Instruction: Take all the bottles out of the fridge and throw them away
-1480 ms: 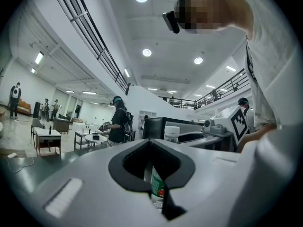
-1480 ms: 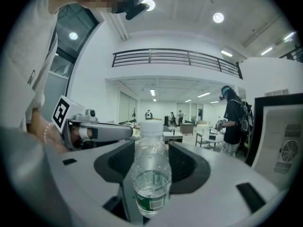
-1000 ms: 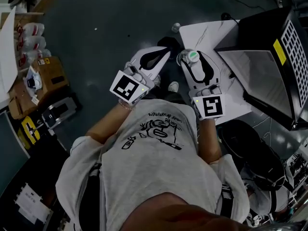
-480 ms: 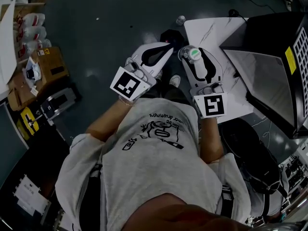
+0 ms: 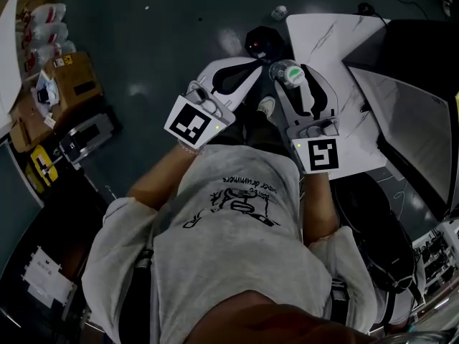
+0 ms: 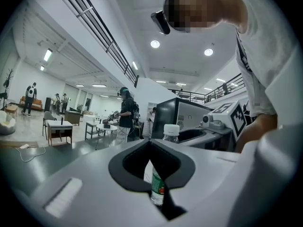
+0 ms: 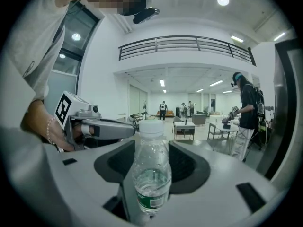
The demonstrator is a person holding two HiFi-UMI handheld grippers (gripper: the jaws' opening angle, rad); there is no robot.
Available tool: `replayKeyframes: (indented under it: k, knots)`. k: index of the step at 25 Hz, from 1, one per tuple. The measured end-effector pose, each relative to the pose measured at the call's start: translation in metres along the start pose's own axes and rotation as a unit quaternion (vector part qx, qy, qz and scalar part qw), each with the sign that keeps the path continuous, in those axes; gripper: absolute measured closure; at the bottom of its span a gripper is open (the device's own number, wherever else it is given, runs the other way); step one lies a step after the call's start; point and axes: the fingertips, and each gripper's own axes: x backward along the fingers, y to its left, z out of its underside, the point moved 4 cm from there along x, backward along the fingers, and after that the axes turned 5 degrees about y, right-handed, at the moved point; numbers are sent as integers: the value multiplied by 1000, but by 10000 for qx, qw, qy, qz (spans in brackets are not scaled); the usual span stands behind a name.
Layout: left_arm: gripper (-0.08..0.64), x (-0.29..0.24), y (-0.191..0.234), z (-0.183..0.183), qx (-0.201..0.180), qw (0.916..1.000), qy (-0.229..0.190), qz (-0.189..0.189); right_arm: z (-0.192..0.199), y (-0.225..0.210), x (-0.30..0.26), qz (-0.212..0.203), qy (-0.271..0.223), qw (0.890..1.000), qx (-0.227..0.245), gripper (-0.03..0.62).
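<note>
Seen from the head view, only the capped top of the bottle [image 5: 288,72] shows at the tips of the right gripper [image 5: 291,77]; its body is hidden between the jaws. In the right gripper view the bottle's base sinks out of sight behind the jaws, and its label print is too small to read. The left gripper [image 6: 150,143], jaws together, covers most of that bottle just beyond it, leaving the cap and a strip of label. To the right of the right gripper, a black cabinet [image 5: 423,41] runs off the picture's edge.
</note>
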Motion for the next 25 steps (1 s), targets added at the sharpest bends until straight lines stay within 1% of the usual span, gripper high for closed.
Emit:
replayKeyframes:
  k: [7, 19, 25]
  knots:
    - [557, -6, 8, 27, 24, 9999, 100, -6, 22, -2, -16, -23, 29, 9999, -99, 359]
    - [557, -18, 30, 83, 107, 9994, 326, -93, 76, -1, -47, -29, 214, 9995, -241, 360]
    - [557, -28, 46, 115, 173, 9989, 431, -115, 100, -4, -72, -15, 199, 9996, -204, 360]
